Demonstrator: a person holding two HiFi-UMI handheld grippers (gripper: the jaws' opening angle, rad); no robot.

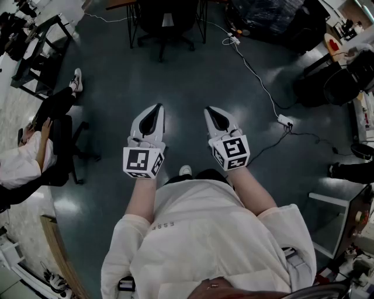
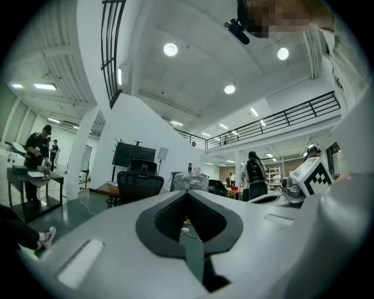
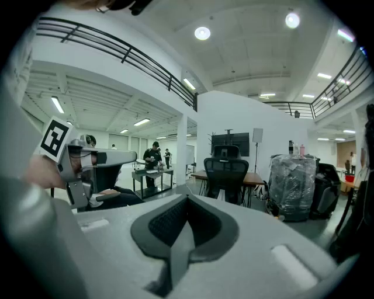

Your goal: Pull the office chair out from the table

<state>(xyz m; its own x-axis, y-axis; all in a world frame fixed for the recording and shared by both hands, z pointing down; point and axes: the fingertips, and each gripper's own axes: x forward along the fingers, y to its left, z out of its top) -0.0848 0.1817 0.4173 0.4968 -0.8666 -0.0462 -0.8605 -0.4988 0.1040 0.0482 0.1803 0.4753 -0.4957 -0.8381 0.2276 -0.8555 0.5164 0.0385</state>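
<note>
Part of a seated person [image 1: 29,157] shows at the far left, cut off by the frame edge. Next comes the left claw [image 1: 158,108], pressed together on nothing above the dark floor [image 1: 105,87]. Just beside it, the right claw [image 1: 208,110] is likewise pressed together and empty. Well ahead of both stands the office chair [image 1: 166,20], upright and tucked against the bench [image 1: 117,3]. Its tall mesh back is turned toward the claws and its seat faces away under the bench. The head view's top edge crops the benchtop, and the chair's seat is lost in shadow. A white cable [image 1: 257,82] trails across the floor at the right.
</note>
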